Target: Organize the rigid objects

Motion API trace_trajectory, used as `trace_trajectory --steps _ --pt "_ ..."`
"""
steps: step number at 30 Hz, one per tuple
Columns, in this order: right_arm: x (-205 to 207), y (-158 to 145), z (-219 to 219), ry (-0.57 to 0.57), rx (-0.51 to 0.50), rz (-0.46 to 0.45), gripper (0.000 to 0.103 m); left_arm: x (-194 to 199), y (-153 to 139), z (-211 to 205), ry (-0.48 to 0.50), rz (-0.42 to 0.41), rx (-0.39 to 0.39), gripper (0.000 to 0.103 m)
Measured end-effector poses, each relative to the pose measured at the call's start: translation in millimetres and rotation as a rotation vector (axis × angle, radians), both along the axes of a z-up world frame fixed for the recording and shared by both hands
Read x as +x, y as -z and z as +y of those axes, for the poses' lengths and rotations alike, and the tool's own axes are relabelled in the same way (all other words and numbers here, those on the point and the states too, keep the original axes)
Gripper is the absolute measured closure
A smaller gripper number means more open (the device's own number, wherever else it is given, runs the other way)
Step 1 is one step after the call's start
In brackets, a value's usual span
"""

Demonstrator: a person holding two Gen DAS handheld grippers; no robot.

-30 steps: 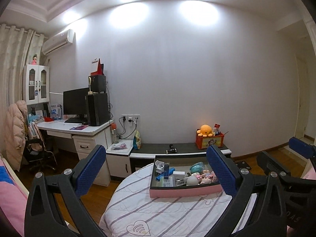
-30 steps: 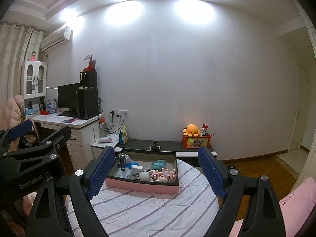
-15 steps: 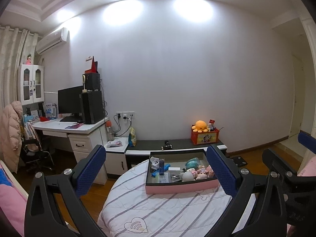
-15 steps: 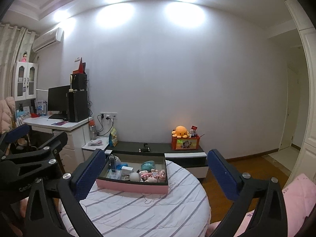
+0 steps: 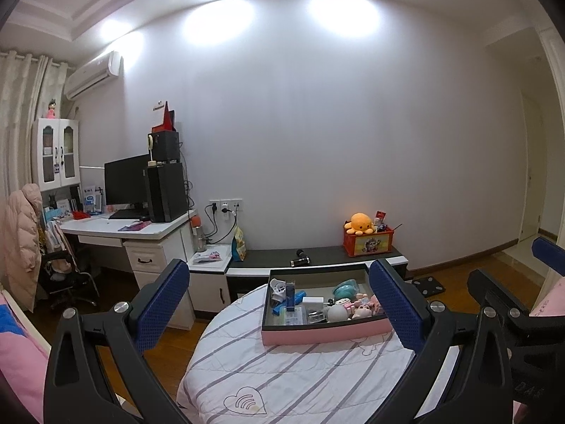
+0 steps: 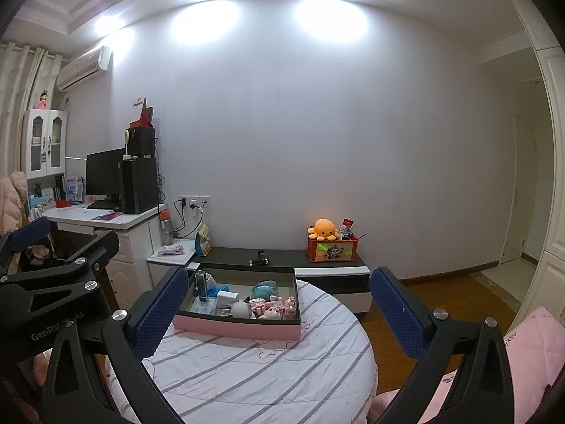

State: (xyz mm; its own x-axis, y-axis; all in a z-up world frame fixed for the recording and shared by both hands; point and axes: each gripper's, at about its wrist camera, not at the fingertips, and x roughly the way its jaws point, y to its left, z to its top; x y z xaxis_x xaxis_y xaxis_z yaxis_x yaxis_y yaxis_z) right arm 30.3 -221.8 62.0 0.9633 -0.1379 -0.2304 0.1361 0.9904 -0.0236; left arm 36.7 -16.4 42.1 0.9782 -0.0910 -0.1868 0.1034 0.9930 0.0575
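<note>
Your left gripper point(image 5: 279, 304) and right gripper point(image 6: 279, 305) both gape wide, holding nothing, while the pink tray point(image 5: 325, 334) of small objects sits at twelve o'clock on the striped round table point(image 5: 300, 381).

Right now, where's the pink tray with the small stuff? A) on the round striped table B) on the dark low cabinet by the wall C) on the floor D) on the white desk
A: the pink tray sits on the round striped table, nearer than the dark cabinet; both grippers are open and empty.
</note>
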Motion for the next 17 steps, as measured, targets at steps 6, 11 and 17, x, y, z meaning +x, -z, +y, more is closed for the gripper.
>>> trace_trajectory --steps 6,11,17 --pt "-0.7 -0.7 3.3 0.004 -0.004 0.005 0.000 0.1 -0.1 -0.3 0.002 0.002 0.001 0.000" --pt "0.2 -1.1 3.9 0.004 -0.006 0.008 0.000 1.3 0.7 -0.9 0.003 0.002 -0.001 0.000" --pt "3.1 -0.2 5.5 0.004 -0.013 0.019 0.000 1.8 0.8 0.4 0.001 0.000 -0.004 0.000"
